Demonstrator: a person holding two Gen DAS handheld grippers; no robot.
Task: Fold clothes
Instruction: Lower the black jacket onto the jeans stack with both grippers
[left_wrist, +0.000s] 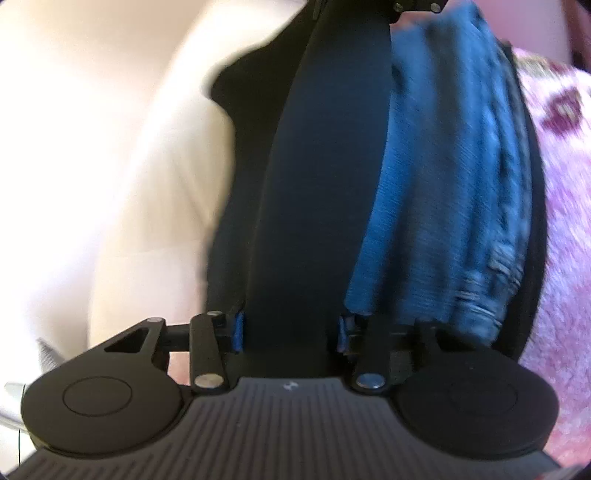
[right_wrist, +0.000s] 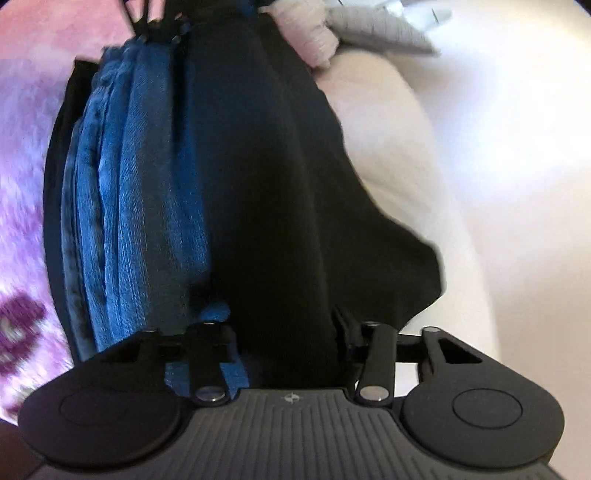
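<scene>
Though motion blur softens both views, the black garment (left_wrist: 325, 184) hangs stretched between the two grippers, with bunched blue cloth (left_wrist: 443, 184) beside it. The left gripper (left_wrist: 291, 328) and the right gripper (right_wrist: 288, 332) each appear clamped on a black edge. The fabric looks soft, light and limp, so it would sag; edges or corners seem the best hold. Beyond lie a pink patterned blanket (left_wrist: 561, 184) and a white surface (right_wrist: 498, 147).
</scene>
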